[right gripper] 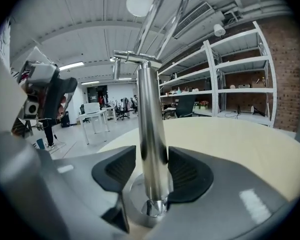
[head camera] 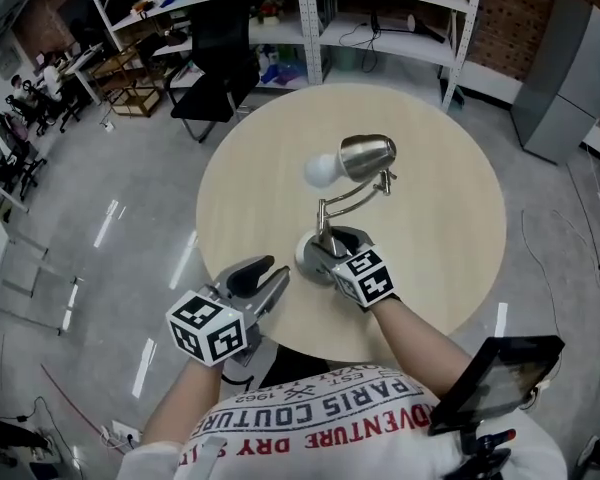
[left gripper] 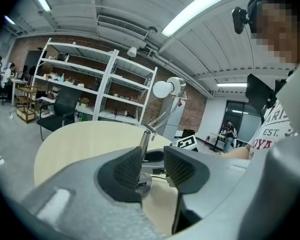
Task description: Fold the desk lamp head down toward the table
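A metal desk lamp stands on the round wooden table [head camera: 440,228], with its shade [head camera: 368,156] and white bulb [head camera: 322,170] raised on a bent arm above the round base [head camera: 310,258]. My right gripper [head camera: 332,245] reaches the base, and in the right gripper view its jaws [right gripper: 151,171] stand wide on either side of the upright post [right gripper: 151,129], open. My left gripper [head camera: 270,272] hovers left of the base near the table's front edge. Its jaws [left gripper: 152,166] are parted with nothing between them, and the post [left gripper: 144,145] and bulb [left gripper: 162,89] show beyond.
A black office chair [head camera: 215,78] and white shelving [head camera: 310,8] stand behind the table, with a grey cabinet [head camera: 565,78] at the right. A tablet on a holder [head camera: 495,378] hangs by the person's right side. Bare tabletop lies right of and behind the lamp.
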